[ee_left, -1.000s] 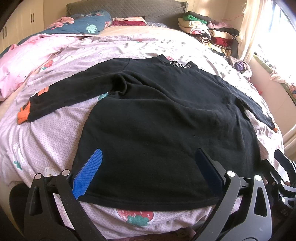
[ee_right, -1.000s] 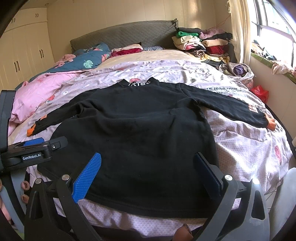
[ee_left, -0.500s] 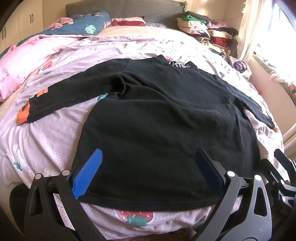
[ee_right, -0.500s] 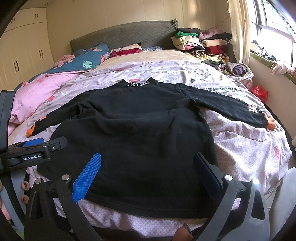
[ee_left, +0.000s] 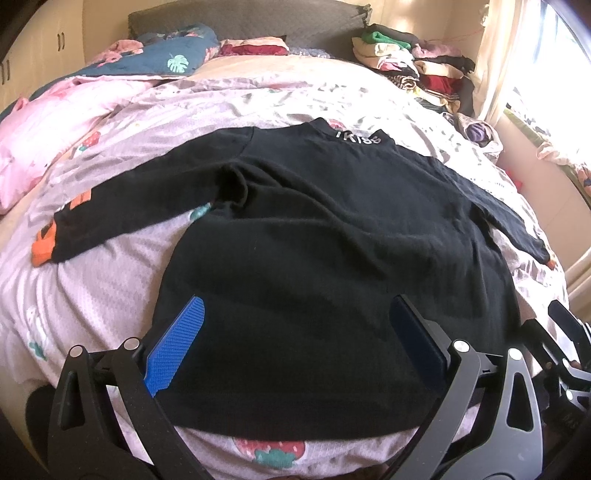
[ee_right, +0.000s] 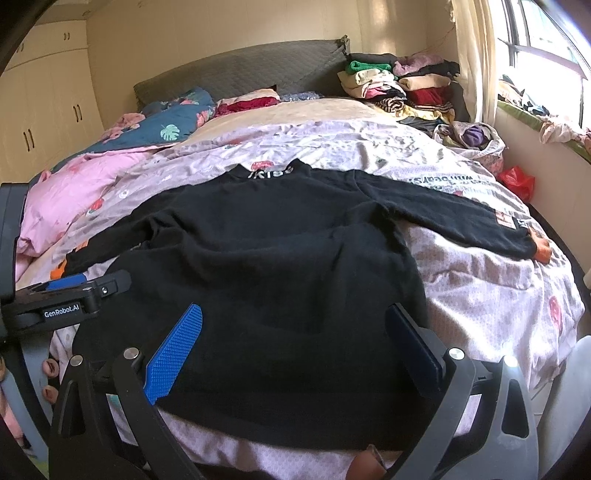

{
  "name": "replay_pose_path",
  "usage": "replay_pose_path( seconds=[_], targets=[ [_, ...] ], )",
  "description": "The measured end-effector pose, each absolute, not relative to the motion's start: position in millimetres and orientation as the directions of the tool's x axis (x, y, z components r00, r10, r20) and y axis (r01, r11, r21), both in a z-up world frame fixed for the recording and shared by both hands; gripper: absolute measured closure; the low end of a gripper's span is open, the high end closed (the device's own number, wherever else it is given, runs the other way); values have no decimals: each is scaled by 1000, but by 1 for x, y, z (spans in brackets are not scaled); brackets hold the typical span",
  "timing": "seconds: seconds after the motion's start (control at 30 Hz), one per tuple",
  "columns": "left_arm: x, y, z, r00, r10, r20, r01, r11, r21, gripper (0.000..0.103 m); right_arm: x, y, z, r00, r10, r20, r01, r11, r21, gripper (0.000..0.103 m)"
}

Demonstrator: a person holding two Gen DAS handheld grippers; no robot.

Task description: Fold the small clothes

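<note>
Flat ahead, black sweater point(ee_left: 332, 258) lies beyond both wide-spread grippers, left gripper point(ee_left: 295, 339), right gripper point(ee_right: 291, 339).

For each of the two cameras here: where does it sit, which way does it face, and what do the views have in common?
Left wrist: sits on the left gripper, near the bed's foot, facing the headboard across the black sweatshirt; its open fingers show, the right gripper at right edge.
Right wrist: sits on the right gripper, same heading; open fingers show, the left gripper at left.
Shared: sweatshirt, headboard, stacked clothes pile.
</note>
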State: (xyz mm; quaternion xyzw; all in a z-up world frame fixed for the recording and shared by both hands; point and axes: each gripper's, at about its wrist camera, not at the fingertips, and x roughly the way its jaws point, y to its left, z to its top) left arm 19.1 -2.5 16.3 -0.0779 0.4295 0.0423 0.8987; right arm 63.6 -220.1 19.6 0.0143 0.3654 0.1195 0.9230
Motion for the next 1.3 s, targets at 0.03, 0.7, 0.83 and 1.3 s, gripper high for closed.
replay_pose_path(
  seconds=[0.03, 0.7, 0.83, 1.3],
  targets=[
    [21, -2, 17, 629, 9, -777, -142, 984, -103, 9, 66, -220, 20, 705, 228, -671, -206, 972, 114, 4],
    [72, -17, 21, 636, 14, -772, -111, 991, -74, 9, 129, -241, 34, 737, 191, -649, -122, 981, 151, 4],
    [82, -23, 18, 631, 10, -776, -101, 992, -70, 9, 142, -252, 33, 735, 185, -652, -95, 981, 171, 4],
    [125, -50, 7, 604, -8, -797, -57, 997, -53, 9, 177, -306, 18, 733, 112, -671, 52, 974, 219, 4]
  ],
)
